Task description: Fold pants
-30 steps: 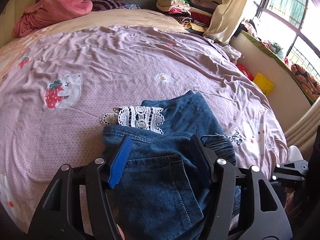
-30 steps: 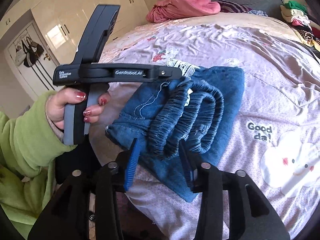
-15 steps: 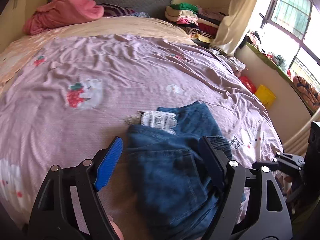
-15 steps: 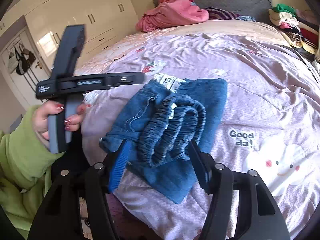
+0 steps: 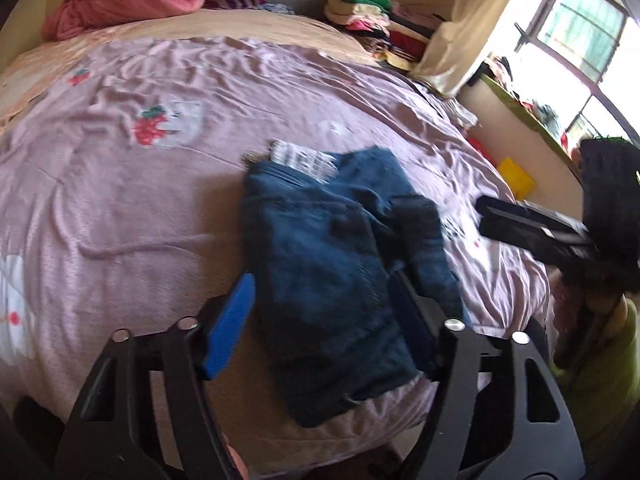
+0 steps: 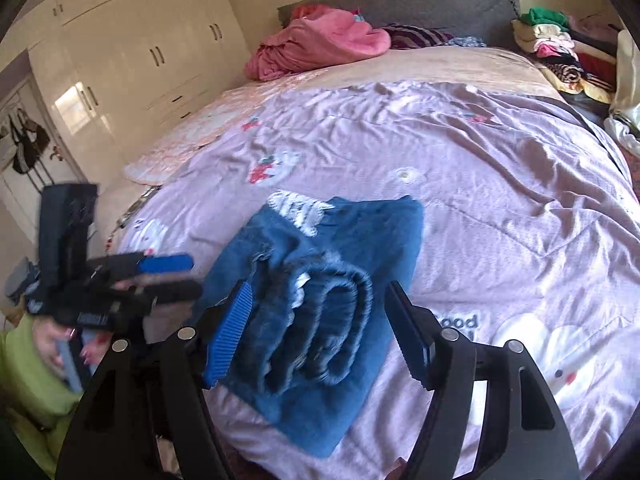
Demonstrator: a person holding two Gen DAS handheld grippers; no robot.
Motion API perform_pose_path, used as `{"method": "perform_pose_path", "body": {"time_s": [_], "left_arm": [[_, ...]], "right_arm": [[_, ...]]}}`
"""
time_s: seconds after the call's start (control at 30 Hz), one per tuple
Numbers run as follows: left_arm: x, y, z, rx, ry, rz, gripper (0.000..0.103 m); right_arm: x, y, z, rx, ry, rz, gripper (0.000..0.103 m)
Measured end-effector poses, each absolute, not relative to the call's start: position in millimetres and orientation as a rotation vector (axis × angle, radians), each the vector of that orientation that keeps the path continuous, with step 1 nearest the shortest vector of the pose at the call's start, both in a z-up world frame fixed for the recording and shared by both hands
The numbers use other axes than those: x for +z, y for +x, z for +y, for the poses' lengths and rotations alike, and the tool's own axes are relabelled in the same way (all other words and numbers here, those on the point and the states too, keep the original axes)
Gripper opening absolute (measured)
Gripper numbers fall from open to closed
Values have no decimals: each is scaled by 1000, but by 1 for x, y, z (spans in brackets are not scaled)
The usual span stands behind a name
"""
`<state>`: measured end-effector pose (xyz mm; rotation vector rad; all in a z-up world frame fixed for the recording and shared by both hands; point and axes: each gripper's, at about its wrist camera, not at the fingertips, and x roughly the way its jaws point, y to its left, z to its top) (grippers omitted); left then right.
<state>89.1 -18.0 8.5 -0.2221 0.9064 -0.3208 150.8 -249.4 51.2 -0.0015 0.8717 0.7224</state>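
Observation:
The folded blue denim pants (image 5: 332, 264) lie on the pink bedsheet (image 5: 120, 184) near the bed's front edge, with white lace trim (image 5: 304, 160) at their far end. They also show in the right wrist view (image 6: 336, 280), elastic waistband (image 6: 320, 328) bunched on top. My left gripper (image 5: 320, 320) is open and empty above the pants' near end. My right gripper (image 6: 320, 332) is open and empty, hovering over the waistband. The left gripper also shows in the right wrist view (image 6: 160, 276), and the right one at the right of the left wrist view (image 5: 532, 228).
A pink blanket (image 6: 320, 44) lies by the grey headboard. Stacked folded clothes (image 6: 560, 48) sit at the bed's far right corner. White wardrobes (image 6: 120, 60) stand to the left. A window (image 5: 580, 32) and a yellow box (image 5: 516, 180) are on the right.
Both grippers opened, let go of the pants and drew back toward me. The folded pants now lie free on the sheet.

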Motion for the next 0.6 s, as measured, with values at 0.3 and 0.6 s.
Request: {"method": "perform_pose_path", "body": {"time_s": [0.3,0.6], "left_arm": [[-33,85,-48,-236,-37,968,51],[-1,80,-28,-238,-92,910,54]], "right_arm": [[17,154,-265,637,31,953,67],[23,138,-276,641,72,934,68]]}}
